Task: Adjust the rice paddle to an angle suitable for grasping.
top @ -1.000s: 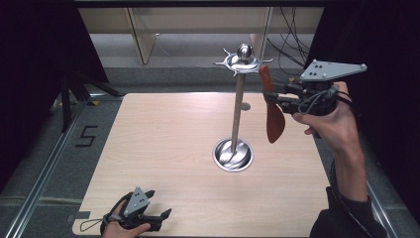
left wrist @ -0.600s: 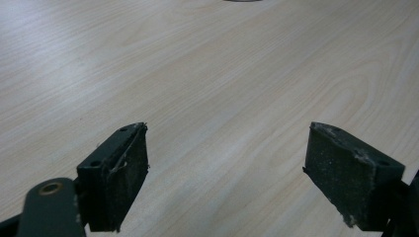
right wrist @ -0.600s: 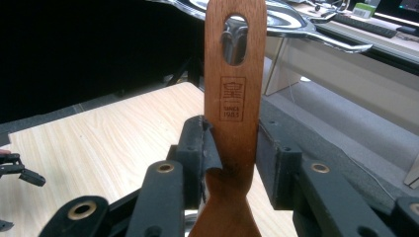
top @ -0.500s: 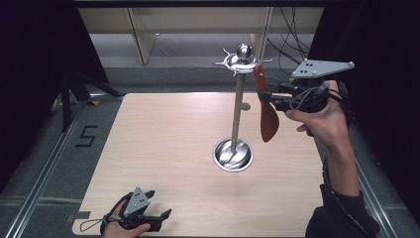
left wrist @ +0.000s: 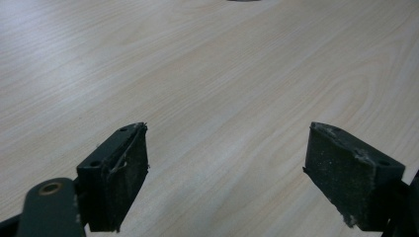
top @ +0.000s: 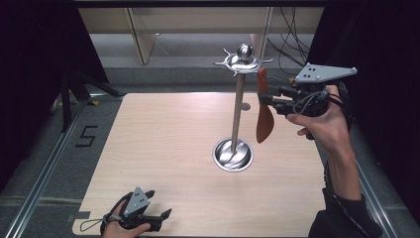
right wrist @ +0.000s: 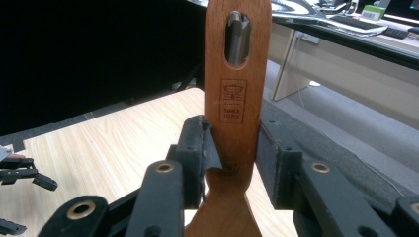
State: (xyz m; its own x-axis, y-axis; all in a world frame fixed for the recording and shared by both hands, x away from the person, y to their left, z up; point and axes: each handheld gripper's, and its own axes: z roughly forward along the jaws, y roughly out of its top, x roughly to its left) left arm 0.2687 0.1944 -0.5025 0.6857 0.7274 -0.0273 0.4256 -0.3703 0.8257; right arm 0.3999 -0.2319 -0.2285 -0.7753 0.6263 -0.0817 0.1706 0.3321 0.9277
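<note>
My right hand-held gripper (top: 267, 97) is clamped on the handle of a reddish-brown wooden spatula (top: 264, 115), both pads pressing its flat sides just below the stamped mark, as the right gripper view shows (right wrist: 232, 153). The spatula (right wrist: 237, 98) hangs upright, blade down, well above the light wooden table (top: 163, 148), on the right side. Its slotted top end sits right at one hook of the shiny metal utensil stand (top: 238, 106), whose round base rests on the table near the middle; I cannot tell whether the slot is over the hook. My left hand-held gripper (top: 157, 218) rests at the near left edge of the table, its jaws wide apart with nothing but bare table (left wrist: 222, 89) between them.
</note>
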